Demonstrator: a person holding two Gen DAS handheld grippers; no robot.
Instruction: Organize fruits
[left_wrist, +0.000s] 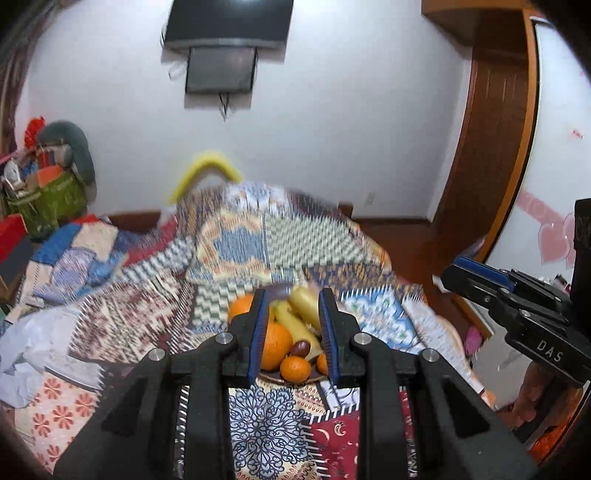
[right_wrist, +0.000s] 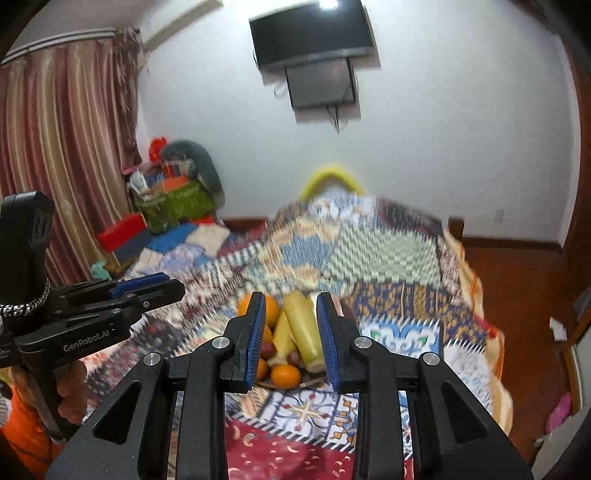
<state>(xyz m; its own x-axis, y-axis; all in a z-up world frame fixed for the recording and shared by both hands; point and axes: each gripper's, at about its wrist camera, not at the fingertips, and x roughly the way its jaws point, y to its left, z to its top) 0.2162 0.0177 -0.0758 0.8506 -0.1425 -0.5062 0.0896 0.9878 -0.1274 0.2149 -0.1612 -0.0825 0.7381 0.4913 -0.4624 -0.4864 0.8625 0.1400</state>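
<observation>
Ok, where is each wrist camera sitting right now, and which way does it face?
Left wrist: on the left gripper, facing the fruit plate on the patchwork quilt; own fingers open, right gripper at right edge.
Right wrist: on the right gripper, facing the same plate; left gripper and a hand at left.
Shared: fruit, quilt, wall TV.

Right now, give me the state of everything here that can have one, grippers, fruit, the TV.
left gripper: open, empty, above the quilt
right gripper: open, empty
fruit plate: piled full, resting on the quilt
bananas: unpeeled, lying on the pile
oranges: whole
TV: screen dark
</observation>
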